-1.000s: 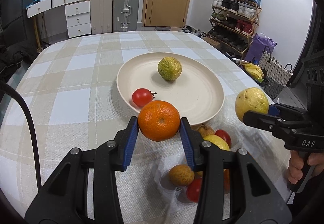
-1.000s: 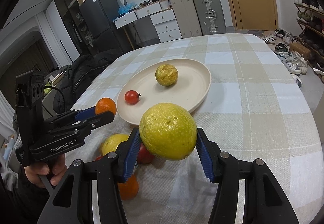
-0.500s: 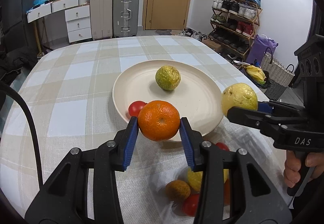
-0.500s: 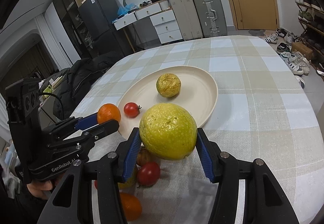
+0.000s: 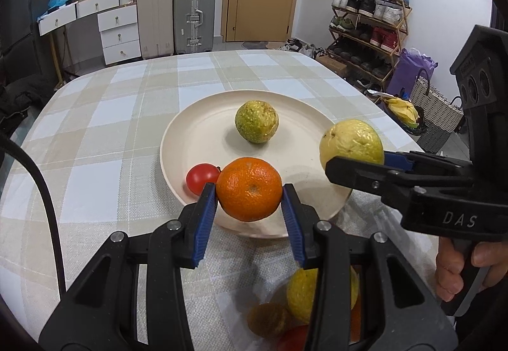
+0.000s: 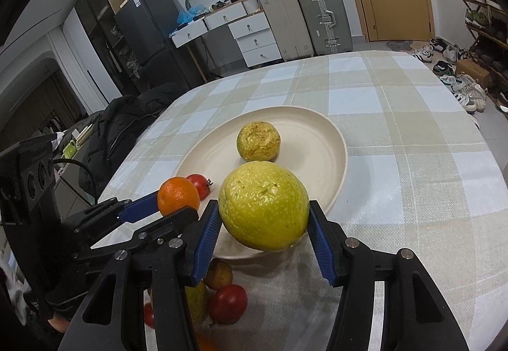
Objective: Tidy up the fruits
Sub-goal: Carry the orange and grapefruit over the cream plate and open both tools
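The left gripper [image 5: 249,197] pinches an orange [image 5: 249,189], the right gripper [image 6: 263,217] a guava [image 6: 264,205]; each should lower onto bare plate [image 5: 203,128] clear of the tomato [image 5: 201,178] before releasing

I see orange tangerine [image 5: 249,189], yellow-green wrinkled fruit [image 6: 263,205], second yellow-green fruit [image 5: 256,121] and red tomato [image 5: 200,178] on cream plate [image 5: 190,131]; tablecloth [image 5: 104,141] beige-white-pale blue check; my gripper pads [image 5: 204,224] blue
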### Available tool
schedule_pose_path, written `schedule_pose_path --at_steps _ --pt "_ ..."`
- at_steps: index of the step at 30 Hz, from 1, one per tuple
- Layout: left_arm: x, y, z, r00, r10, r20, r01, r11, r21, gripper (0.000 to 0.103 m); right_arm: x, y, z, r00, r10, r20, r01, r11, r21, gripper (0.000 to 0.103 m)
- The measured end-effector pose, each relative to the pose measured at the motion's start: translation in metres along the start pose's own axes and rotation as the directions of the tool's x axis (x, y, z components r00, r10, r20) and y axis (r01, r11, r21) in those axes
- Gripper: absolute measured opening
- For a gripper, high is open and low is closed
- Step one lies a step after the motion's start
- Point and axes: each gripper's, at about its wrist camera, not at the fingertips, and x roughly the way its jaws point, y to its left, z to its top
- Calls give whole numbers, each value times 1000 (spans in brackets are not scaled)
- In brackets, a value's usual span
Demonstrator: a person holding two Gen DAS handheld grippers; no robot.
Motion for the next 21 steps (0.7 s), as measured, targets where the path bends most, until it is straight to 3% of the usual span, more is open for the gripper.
schedule_pose_path --at_steps 21 --pt "21 1 0 999 14 -38 -13 1000 5 39 17 5 6 999 -15 -33 15 1000 -3 55"
